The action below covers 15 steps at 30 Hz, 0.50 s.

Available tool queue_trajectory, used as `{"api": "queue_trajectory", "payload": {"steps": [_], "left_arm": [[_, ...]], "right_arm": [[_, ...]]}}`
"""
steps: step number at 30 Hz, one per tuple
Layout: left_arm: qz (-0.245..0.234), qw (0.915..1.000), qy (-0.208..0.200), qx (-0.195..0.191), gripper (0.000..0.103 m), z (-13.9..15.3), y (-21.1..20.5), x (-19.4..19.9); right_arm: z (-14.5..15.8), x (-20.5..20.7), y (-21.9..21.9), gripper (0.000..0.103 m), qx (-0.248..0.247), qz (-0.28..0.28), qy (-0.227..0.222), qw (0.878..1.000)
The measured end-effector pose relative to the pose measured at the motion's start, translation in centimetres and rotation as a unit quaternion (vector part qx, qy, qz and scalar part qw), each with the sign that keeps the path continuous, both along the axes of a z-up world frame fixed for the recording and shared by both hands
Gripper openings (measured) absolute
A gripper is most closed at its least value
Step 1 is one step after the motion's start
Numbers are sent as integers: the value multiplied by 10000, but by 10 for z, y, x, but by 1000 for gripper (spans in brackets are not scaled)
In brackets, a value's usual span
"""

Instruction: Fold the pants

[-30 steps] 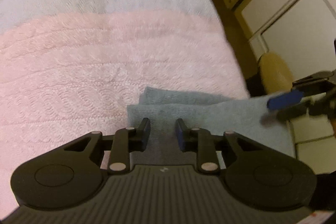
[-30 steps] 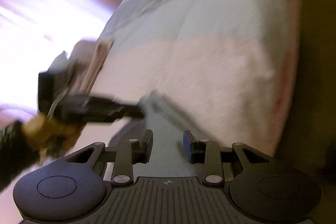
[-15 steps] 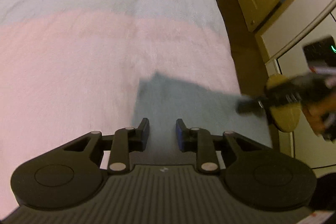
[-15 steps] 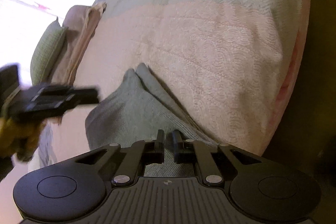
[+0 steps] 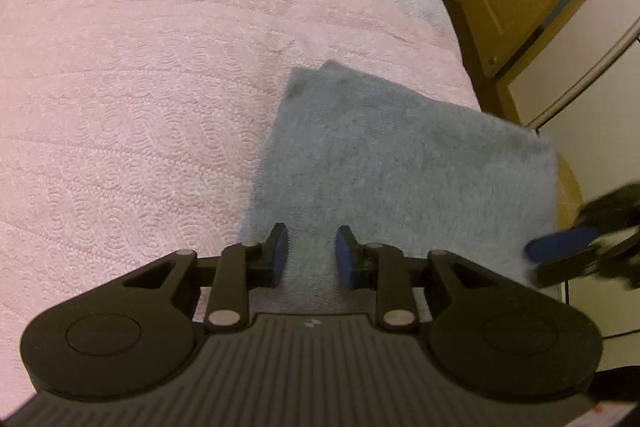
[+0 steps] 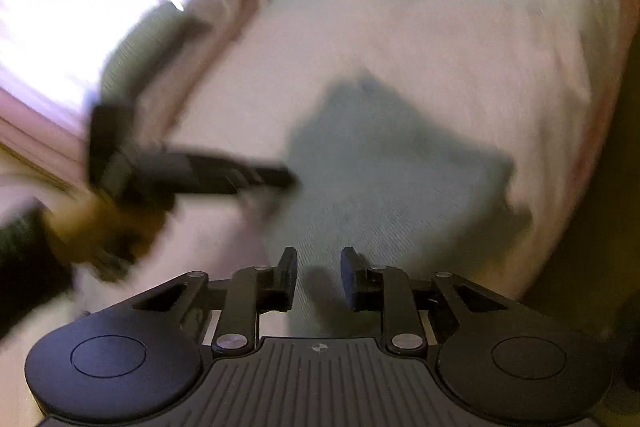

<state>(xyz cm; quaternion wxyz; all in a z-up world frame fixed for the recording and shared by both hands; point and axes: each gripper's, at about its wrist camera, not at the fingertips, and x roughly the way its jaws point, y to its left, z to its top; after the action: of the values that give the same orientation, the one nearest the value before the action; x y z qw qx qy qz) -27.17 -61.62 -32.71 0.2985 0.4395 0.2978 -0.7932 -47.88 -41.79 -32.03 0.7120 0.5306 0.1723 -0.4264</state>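
Pants (image 5: 400,163) look folded into a compact rectangle at the bed (image 5: 140,99) edge, both my claws, left (image 5: 311,254) and right (image 6: 319,277), slightly spread and empty, right one just reopened; probably only tidying left.

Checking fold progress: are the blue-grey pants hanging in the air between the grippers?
No, the folded pants lie flat on the pink bedspread.

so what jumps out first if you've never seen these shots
The folded grey-blue pants lie as a neat rectangle near the right edge of the pink bedspread. The left gripper hangs just above their near edge, jaws apart with nothing between them. The right gripper shows as a blur at their right side.
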Motion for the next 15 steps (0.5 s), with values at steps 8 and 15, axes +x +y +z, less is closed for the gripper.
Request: {"api": "queue_trajectory", "payload": {"steps": [8, 15], "left_arm": [[-516, 9959, -210, -720, 24, 52, 32, 19], [-1935, 9552, -931, -2036, 43, 66, 90, 35]], "right_arm": [[64, 36, 23, 62, -456, 249, 1203, 9914], [34, 146, 55, 63, -1554, 2348, 3587, 8900]]}}
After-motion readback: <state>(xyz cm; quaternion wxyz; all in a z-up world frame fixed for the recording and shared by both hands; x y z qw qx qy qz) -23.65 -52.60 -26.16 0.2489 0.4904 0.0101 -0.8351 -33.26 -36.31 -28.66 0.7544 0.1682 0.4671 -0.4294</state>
